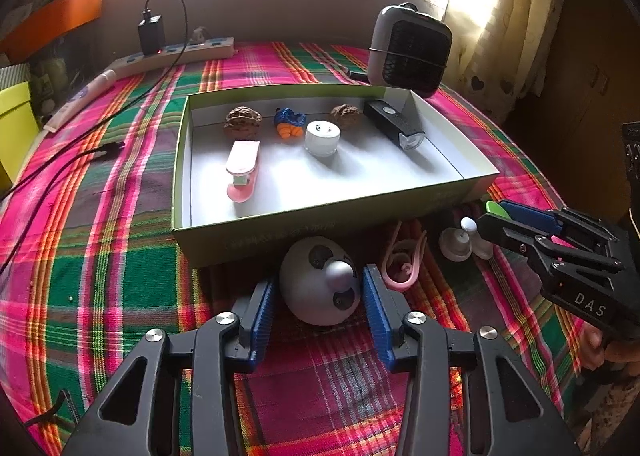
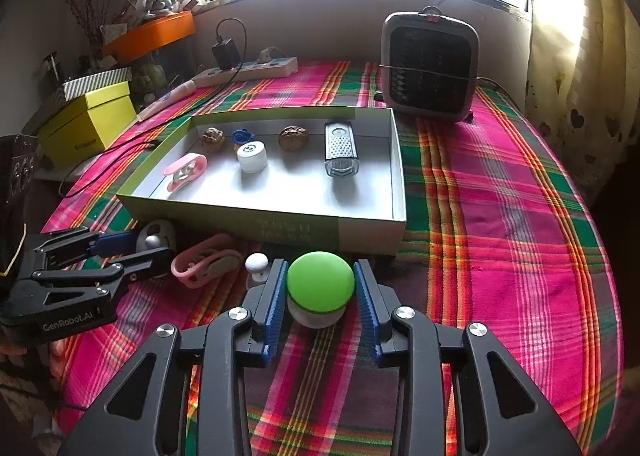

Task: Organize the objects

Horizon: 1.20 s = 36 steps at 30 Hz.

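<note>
Woven plaid cloth (image 1: 120, 256), cardboard box (image 1: 280, 232)

Between my left tongs (image 1: 318, 292) lies a white panda-faced egg toy (image 1: 318, 280); my right tongs (image 2: 320, 288) flank a green-capped mushroom (image 2: 320, 282), both just near of the open box (image 1: 256, 232).

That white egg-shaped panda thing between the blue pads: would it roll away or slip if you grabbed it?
Probably both. The panda toy looks rounded and smooth, so the left tool may squeeze it out sideways. Lying on soft plaid cloth, it likely wobbles rather than rolls far. It looks like hollow plastic, so probably light.
</note>
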Each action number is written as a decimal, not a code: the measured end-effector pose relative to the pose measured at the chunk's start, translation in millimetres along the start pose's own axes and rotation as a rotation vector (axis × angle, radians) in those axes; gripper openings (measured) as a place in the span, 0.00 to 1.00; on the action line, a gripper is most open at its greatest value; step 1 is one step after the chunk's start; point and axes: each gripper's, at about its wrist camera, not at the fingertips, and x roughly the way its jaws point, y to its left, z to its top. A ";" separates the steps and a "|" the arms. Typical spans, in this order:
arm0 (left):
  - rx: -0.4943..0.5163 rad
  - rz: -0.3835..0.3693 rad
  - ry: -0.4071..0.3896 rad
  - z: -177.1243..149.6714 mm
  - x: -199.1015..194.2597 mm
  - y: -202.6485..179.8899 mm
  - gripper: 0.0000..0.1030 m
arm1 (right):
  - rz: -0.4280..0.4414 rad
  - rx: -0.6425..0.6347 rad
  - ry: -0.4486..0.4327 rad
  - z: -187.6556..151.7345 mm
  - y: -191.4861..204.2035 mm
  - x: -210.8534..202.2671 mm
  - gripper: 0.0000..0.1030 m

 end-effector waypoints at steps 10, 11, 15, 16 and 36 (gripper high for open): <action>-0.009 0.004 -0.004 0.1 -0.9 1.4 0.37 | 0.001 0.002 -0.001 0.2 -0.3 0.5 0.34; -0.011 0.006 -0.005 0.3 -0.9 2.1 0.37 | 0.002 0.002 -0.001 0.2 -0.5 0.3 0.34; -0.010 0.012 -0.015 0.3 -2.7 1.7 0.33 | 0.004 0.002 -0.003 0.0 -1.0 0.3 0.34; -0.008 0.013 -0.019 0.1 -3.4 0.9 0.32 | 0.003 0.003 -0.003 0.0 -0.9 0.3 0.34; -0.002 0.032 -0.029 -2.8 -6.6 0.5 0.32 | 0.002 0.003 -0.006 -0.9 0.0 0.1 0.34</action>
